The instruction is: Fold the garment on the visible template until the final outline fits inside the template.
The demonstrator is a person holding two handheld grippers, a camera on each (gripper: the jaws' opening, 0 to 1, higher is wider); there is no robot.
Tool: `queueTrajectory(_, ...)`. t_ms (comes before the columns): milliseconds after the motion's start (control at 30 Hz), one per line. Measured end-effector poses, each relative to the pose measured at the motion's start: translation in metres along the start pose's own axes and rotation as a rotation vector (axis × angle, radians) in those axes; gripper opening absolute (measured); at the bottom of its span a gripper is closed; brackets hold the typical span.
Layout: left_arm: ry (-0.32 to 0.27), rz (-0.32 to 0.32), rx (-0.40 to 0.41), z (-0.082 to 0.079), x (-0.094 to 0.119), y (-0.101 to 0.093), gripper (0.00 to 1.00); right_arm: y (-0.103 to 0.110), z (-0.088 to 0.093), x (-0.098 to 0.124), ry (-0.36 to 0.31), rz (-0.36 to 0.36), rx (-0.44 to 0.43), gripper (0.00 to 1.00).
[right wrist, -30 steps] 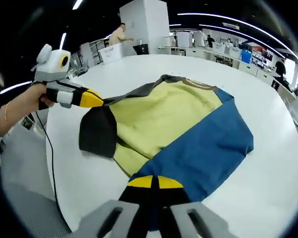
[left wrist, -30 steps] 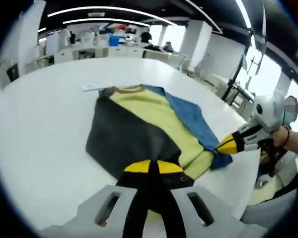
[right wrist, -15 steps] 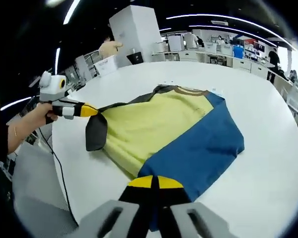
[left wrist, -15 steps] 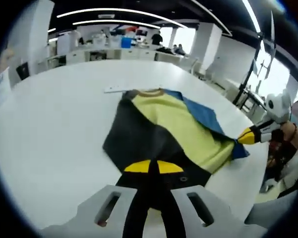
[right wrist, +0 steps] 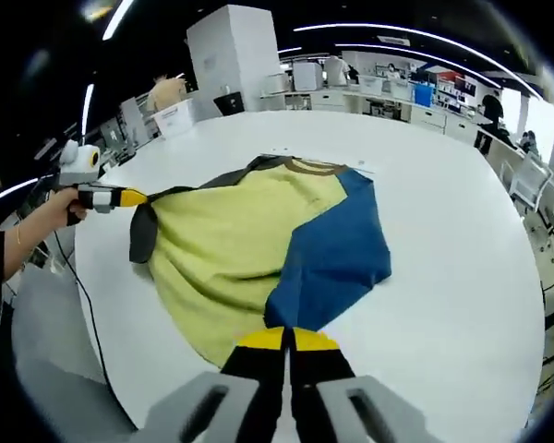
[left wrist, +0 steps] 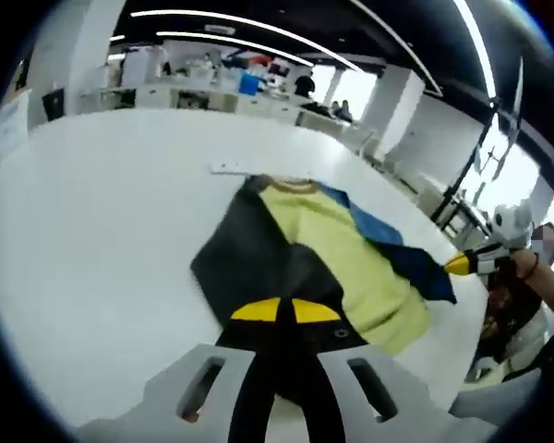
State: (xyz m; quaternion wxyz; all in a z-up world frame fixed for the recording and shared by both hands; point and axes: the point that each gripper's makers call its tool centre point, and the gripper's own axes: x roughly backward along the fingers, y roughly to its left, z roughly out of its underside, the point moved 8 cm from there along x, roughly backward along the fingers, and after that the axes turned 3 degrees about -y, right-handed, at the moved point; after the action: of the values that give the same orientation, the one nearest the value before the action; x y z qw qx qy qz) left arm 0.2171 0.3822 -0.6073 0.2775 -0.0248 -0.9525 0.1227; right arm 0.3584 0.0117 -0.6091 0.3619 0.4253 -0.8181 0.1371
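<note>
A garment (left wrist: 323, 240) in yellow, blue and dark grey lies spread on a white round table (left wrist: 92, 231), brown collar (right wrist: 305, 167) at the far end. My left gripper (left wrist: 279, 312) is shut on the dark grey near corner. In the right gripper view my left gripper (right wrist: 129, 197) pulls that grey corner out to the left. My right gripper (right wrist: 279, 340) is shut on the blue near corner of the garment (right wrist: 231, 254). In the left gripper view my right gripper (left wrist: 457, 265) holds the blue cloth out at the right, lifted off the table.
A thin white strip (left wrist: 231, 169) lies on the table just beyond the collar. The table edge (right wrist: 102, 305) runs close to both hands, with a cable (right wrist: 78, 295) hanging there. Desks, a white cabinet (right wrist: 231, 51) and people stand far behind.
Both grippers have drawn back and apart with their corners. The near edge of the garment is stretched wider, and the blue side is now pulled narrow and lifted.
</note>
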Motion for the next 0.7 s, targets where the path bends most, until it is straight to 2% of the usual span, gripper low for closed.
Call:
queueTrajectory(233, 0.017, -0.004, -0.066, 0.0, 0.0, -0.003, 0.0, -0.032, 0.007, 0.011, 0.048, 0.113, 0.076, 0.0)
queueTrajectory(267, -0.015, -0.003, -0.065, -0.003, 0.003, -0.002, 0.0, -0.042, 0.009, 0.013, 0.064, 0.151, 0.115, 0.0)
queueTrajectory(367, -0.029, 0.005, -0.049, -0.007, 0.007, 0.001, 0.0, -0.058, 0.012, 0.016, 0.1, 0.216, 0.158, 0.0)
queueTrajectory(600, -0.02, -0.085, -0.139, -0.012, 0.018, 0.023, 0.0, -0.089, 0.016, 0.017, 0.168, 0.326, 0.223, 0.0)
queueTrajectory(700, 0.011, -0.175, -0.212, -0.014, 0.021, 0.042, 0.0, -0.102, 0.015, 0.016, 0.169, 0.346, 0.201, 0.0)
